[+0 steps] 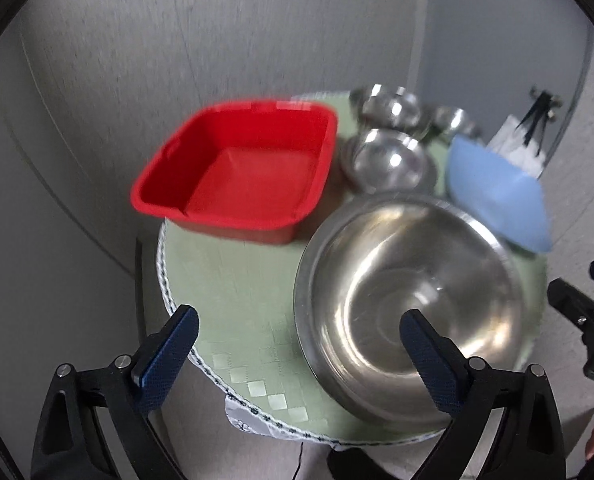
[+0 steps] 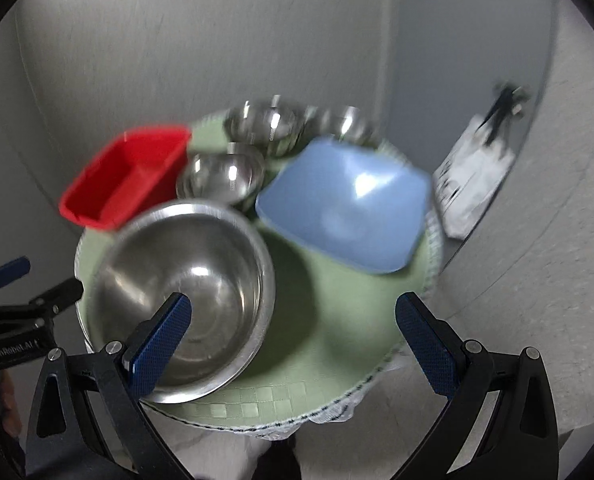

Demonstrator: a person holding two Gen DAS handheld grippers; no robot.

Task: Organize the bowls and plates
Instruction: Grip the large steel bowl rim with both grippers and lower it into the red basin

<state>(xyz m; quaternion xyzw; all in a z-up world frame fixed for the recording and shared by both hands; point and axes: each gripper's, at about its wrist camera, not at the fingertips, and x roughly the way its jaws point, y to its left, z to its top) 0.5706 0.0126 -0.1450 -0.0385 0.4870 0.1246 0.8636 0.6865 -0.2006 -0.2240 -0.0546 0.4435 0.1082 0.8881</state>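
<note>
Judging by both views, the big bowl point(image 1: 409, 304) sits near-centre on the mat point(image 1: 237, 300), nearer the L gripper point(image 1: 299, 334) than the R gripper point(image 2: 293, 320), both spread wide & holding nothing.

Round desk point(image 1: 233, 280) under a pale green woven cloth point(image 2: 337, 320) with a white, dark-stitched hem. Grey speckled floor point(image 2: 537, 280) all around. Far side: plain grey wall point(image 1: 177, 40), faintly textured, with a vertical corner seam toward the right. Far right, a white bag point(image 2: 473, 176) leans at the wall, dark object on top, blurred. Light soft, even.
</note>
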